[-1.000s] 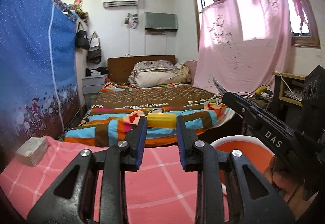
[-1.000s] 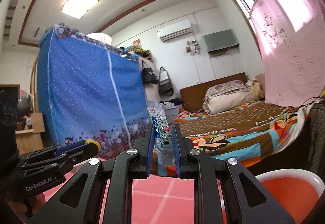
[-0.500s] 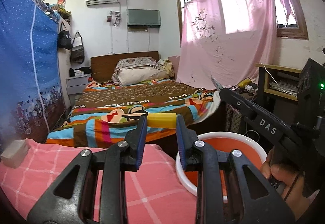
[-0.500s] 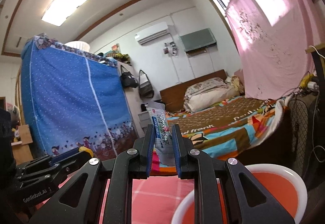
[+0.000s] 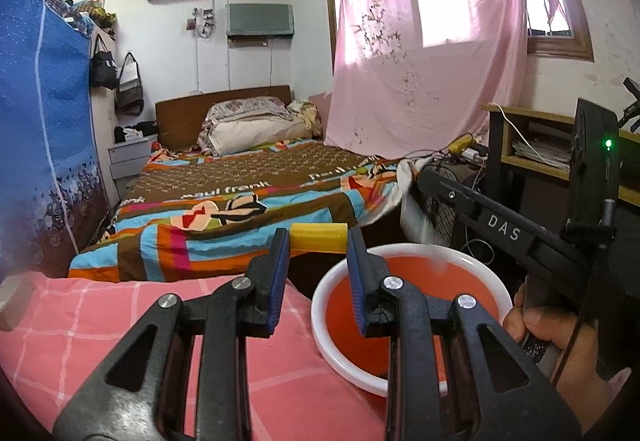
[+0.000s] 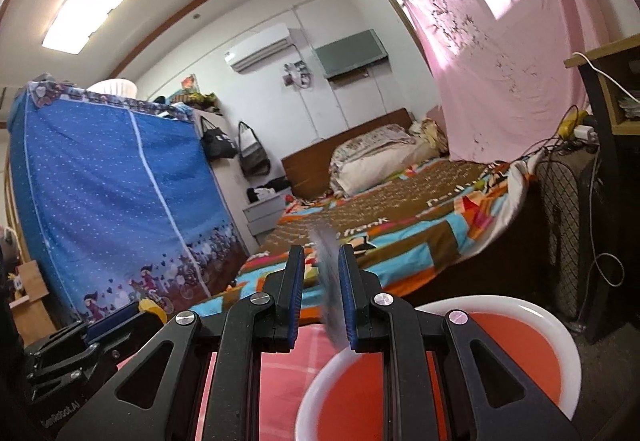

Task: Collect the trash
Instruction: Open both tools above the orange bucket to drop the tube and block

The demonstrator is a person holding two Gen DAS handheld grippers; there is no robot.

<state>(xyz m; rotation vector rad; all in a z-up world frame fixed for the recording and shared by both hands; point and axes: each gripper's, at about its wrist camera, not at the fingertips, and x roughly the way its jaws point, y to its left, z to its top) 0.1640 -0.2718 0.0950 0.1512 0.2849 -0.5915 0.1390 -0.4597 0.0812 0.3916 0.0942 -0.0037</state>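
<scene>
Both grippers have swung rightward since 1 s back, so the basin [image 5: 408,253] now sits under/just ahead of the tips; before it was only a sliver at the edge. 1 basin: white rim, orange inside, nothing seen in it. It sits at the edge of the pink checked cloth [image 5: 100,325].

Left gripper [image 5: 319,241]: jaws narrowly apart, clamped on 1 yellow tube-like piece [image 5: 319,236], held crosswise at the tips, above the basin's near-left rim.

Right gripper [image 6: 319,265]: in the right wrist view the gap looks wider than before; 1 sachet [image 6: 330,281] between the pads, motion-blurred, lying against the right pad w/ its lower end over the basin rim [image 6: 520,307]. Can't tell if it's still gripped. A hand [image 5: 560,341] holds the right tool.
</scene>
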